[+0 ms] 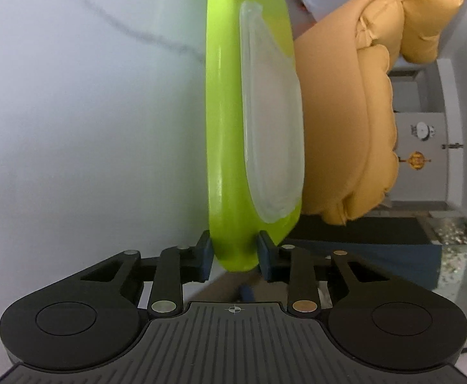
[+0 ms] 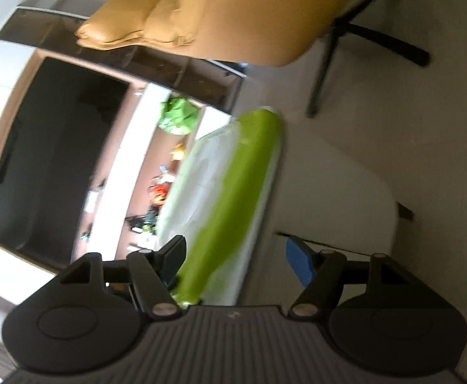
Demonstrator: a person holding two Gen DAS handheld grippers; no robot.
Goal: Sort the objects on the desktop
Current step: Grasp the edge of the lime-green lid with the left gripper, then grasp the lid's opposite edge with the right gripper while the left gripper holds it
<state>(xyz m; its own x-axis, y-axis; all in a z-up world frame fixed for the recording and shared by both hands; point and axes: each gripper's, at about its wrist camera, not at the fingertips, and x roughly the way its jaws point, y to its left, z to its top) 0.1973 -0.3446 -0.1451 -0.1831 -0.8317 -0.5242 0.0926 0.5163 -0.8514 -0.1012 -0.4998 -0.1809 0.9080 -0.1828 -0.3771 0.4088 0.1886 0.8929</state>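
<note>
Lime-green tray [image 1: 224, 128], mustard-yellow cushion [image 1: 339, 128]

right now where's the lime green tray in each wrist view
Left wrist: lime green tray runs up the centre, its near rim clamped by the left gripper.
Right wrist: it slants from bottom centre upward, between the right gripper open jaws.
Shared landmark: mustard cushioned chair.

The left gripper [image 1: 235, 256] is clamped tight, while the right gripper [image 2: 240, 262], somewhat blurred, seems spread wide.
</note>
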